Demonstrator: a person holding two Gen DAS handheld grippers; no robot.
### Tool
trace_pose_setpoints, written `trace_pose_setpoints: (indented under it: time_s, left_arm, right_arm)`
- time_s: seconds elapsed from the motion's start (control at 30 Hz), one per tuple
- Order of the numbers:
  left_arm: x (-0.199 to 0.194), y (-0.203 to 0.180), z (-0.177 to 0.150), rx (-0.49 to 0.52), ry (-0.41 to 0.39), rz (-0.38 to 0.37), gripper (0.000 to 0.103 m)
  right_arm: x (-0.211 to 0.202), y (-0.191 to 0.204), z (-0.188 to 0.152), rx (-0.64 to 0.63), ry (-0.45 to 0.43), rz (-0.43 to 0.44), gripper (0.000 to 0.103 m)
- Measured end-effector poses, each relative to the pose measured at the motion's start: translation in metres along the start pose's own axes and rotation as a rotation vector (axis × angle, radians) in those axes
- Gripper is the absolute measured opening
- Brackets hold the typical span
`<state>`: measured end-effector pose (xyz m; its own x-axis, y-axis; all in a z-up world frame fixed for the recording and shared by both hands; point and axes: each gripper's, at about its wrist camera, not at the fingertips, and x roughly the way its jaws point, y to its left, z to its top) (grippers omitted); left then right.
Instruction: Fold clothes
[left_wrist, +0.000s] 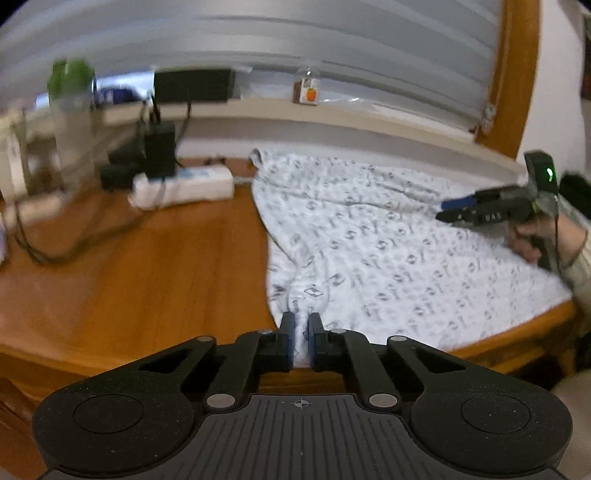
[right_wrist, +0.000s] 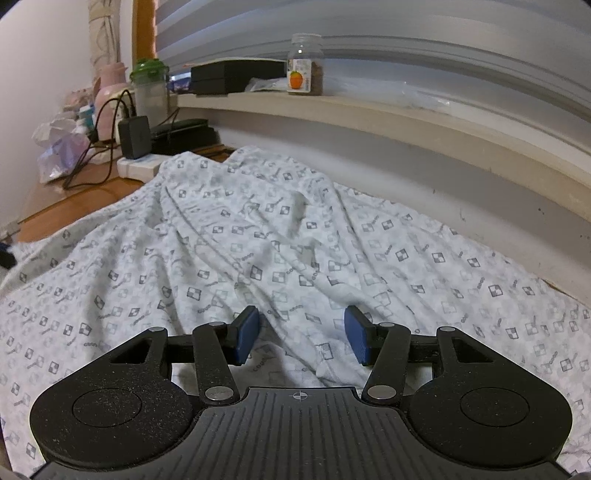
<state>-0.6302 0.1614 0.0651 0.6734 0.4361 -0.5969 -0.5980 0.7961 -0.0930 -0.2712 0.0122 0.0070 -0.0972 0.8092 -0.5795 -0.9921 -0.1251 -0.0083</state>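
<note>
A white garment (left_wrist: 388, 240) with a small grey checker print lies spread and wrinkled on the wooden table (left_wrist: 147, 258). My left gripper (left_wrist: 301, 325) sits at the garment's near left edge, shut on a pinch of the white cloth that shows between its blue pads. In the right wrist view the garment (right_wrist: 258, 240) fills the middle. My right gripper (right_wrist: 301, 332) hovers low over it, open, with a raised fold lying between the pads and not squeezed. The left wrist view also shows the right gripper (left_wrist: 448, 210), held by a hand at the garment's far right.
A white power strip (left_wrist: 184, 186) with a black adapter (left_wrist: 159, 147) and cables lies at the back left of the table. A bottle with a green lid (left_wrist: 70, 96) stands beyond it. A small jar (right_wrist: 304, 66) and a black box (right_wrist: 236, 75) sit on the window sill.
</note>
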Motion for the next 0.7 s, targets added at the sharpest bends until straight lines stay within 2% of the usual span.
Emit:
trace_pose_setpoints:
  time_s: [0.1,0.2,0.27,0.33,0.37,0.4,0.47,0.6,0.7]
  left_arm:
    - [-0.013,0.011,0.0,0.016,0.012,0.027,0.01]
    - [-0.013,0.016,0.0,0.022,0.051,0.038,0.019]
    - [-0.011,0.019,0.008,0.008,0.023,0.041,0.039]
    - [-0.008,0.021,0.02,-0.008,-0.019,0.032,0.046]
    - [-0.002,0.019,0.029,0.004,-0.034,0.025,0.046]
    - [0.008,0.018,0.039,0.013,-0.042,0.014,0.046]
    - [0.033,0.017,0.06,0.024,-0.052,-0.009,0.054]
    - [0.101,0.017,0.121,0.009,-0.08,-0.077,0.056]
    - [0.161,0.019,0.168,0.01,-0.081,-0.04,0.055]
  right_arm:
    - [0.0,0.0,0.0,-0.003,0.001,-0.003,0.052]
    - [0.0,0.0,0.001,-0.006,0.002,-0.003,0.052]
    - [0.0,-0.001,0.001,-0.005,0.002,-0.001,0.052]
    - [0.001,0.0,0.001,-0.008,0.003,0.0,0.052]
    - [0.001,0.0,0.001,-0.01,0.004,0.001,0.053]
    - [0.001,0.001,0.001,-0.012,0.004,0.003,0.053]
    - [0.001,0.001,0.0,-0.008,0.007,0.013,0.053]
    - [0.001,0.0,0.001,0.002,0.009,0.02,0.053]
    - [0.0,0.0,0.001,-0.002,0.008,0.017,0.053]
